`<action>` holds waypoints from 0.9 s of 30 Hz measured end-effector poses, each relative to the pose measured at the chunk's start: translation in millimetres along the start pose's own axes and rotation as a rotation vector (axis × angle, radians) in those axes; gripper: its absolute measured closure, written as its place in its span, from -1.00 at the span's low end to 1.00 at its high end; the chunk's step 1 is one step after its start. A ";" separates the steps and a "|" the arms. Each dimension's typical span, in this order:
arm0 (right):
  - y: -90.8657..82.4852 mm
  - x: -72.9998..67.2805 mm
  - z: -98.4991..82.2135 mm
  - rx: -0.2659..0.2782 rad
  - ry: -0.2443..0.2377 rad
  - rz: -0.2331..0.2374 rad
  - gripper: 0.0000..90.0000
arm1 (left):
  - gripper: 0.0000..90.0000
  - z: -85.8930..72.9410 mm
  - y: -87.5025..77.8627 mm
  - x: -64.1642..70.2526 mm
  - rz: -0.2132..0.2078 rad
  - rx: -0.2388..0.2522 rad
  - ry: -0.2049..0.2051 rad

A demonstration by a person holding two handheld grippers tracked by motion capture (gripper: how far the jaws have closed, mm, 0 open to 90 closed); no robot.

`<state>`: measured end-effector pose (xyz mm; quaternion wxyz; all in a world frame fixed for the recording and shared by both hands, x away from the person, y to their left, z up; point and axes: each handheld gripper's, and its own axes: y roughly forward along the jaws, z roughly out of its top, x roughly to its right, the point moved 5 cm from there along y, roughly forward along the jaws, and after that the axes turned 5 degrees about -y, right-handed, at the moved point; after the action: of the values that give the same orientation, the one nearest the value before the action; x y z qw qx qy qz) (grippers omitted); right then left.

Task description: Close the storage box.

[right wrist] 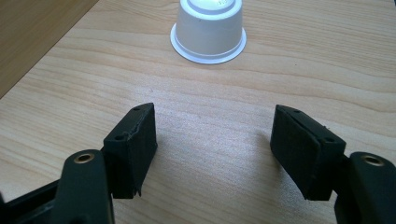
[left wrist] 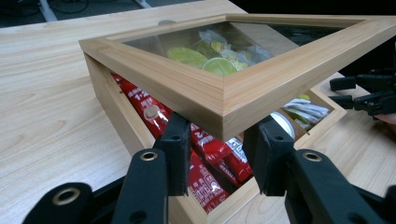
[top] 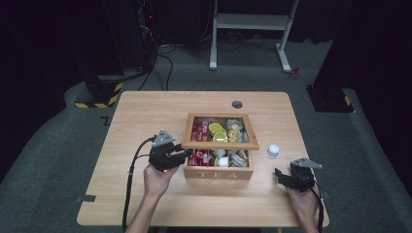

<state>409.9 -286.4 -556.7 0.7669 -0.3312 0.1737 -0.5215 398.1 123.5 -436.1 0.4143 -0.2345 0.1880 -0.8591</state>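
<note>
A wooden tea box (top: 218, 174) marked TEA stands mid-table, and its glass-paned lid (top: 218, 144) is tilted up off the front. My left gripper (top: 187, 154) is at the lid's front-left corner. In the left gripper view the jaws (left wrist: 219, 135) flank that corner of the lid (left wrist: 187, 88), pads touching its two sides, with red packets (left wrist: 210, 149) in the box below. My right gripper (top: 284, 175) rests low at the right with its jaws (right wrist: 212, 126) wide apart and nothing between them. A white capsule (right wrist: 208, 30) stands upside down just ahead of it.
The capsule (top: 273, 151) sits right of the box, between it and my right gripper. A round cable hole (top: 237, 104) lies near the table's far edge. The box's side wall (right wrist: 28, 32) is close on the left in the right gripper view. A white desk frame (top: 252, 22) stands beyond.
</note>
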 end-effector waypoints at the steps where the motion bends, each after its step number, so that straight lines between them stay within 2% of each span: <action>1: 0.1 0.2 0.1 0.001 -0.003 -0.001 -0.30 | 0.38 -1.2 0.4 -0.1 -0.001 0.000 0.000; 6: 0.0 -0.1 0.1 0.002 -0.003 -0.003 -0.30 | 0.34 -7.1 2.0 -0.8 0.012 -0.005 0.014; 18: -0.1 -0.4 0.1 0.003 -0.006 -0.006 -0.30 | 0.33 -17.2 5.5 -0.3 -0.004 0.003 0.018; 27: -0.2 -0.3 0.1 0.004 -0.010 -0.009 -0.30 | 0.32 -27.7 10.3 -0.2 0.003 -0.001 0.043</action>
<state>409.8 -286.1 -556.5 0.7662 -0.3331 0.1675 -0.5234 389.1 121.2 -464.2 0.4114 -0.2158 0.1978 -0.8632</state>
